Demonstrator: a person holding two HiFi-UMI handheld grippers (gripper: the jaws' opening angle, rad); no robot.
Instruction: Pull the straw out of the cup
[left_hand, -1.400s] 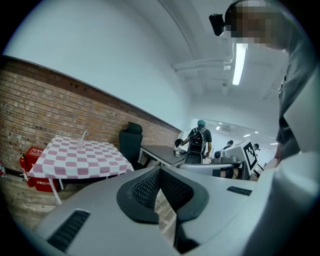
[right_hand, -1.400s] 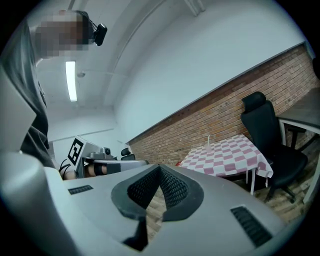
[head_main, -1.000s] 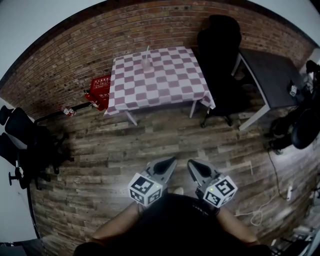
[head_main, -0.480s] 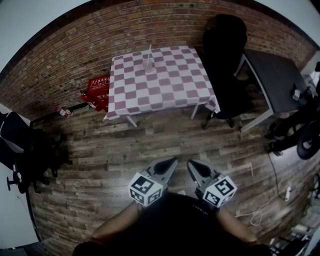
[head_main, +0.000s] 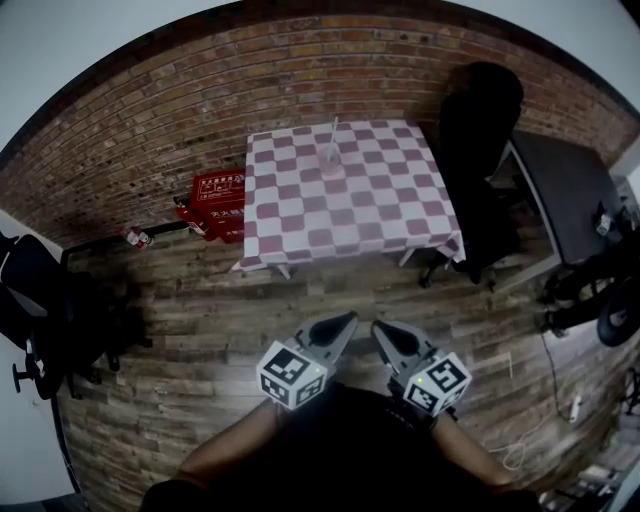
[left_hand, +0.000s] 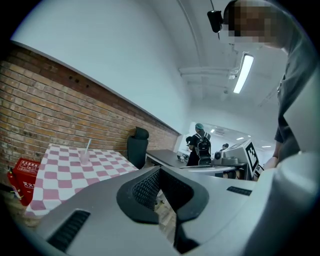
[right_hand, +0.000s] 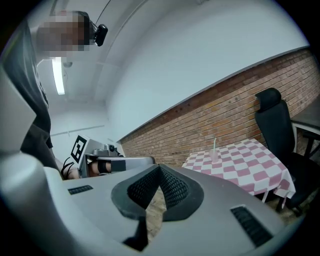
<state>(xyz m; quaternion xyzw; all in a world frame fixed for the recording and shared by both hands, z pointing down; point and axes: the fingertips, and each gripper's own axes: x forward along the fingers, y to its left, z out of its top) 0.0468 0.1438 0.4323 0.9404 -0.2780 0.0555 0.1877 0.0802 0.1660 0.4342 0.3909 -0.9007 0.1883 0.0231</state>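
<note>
A clear cup (head_main: 331, 160) with a pale straw (head_main: 334, 132) upright in it stands near the far edge of a table with a pink-and-white checked cloth (head_main: 372, 205). Both grippers are far short of the table, held over the wooden floor in front of the person's body. My left gripper (head_main: 346, 321) and my right gripper (head_main: 378, 328) sit side by side, each shut with nothing between its pads. In the left gripper view the cup (left_hand: 84, 158) is small at the left, beyond the left gripper (left_hand: 161, 169). Past the right gripper (right_hand: 160, 165), the right gripper view shows the cup (right_hand: 214, 157) at the right.
A black office chair (head_main: 482, 125) stands at the table's right, with a dark desk (head_main: 566, 185) beyond it. A red box (head_main: 218, 192) lies on the floor left of the table by the brick wall. Black chairs (head_main: 50, 305) stand far left; cables lie on the right.
The table with the cup has come closer and shifted right in the head view. Both grippers keep their places in front of the body and stay shut.
</note>
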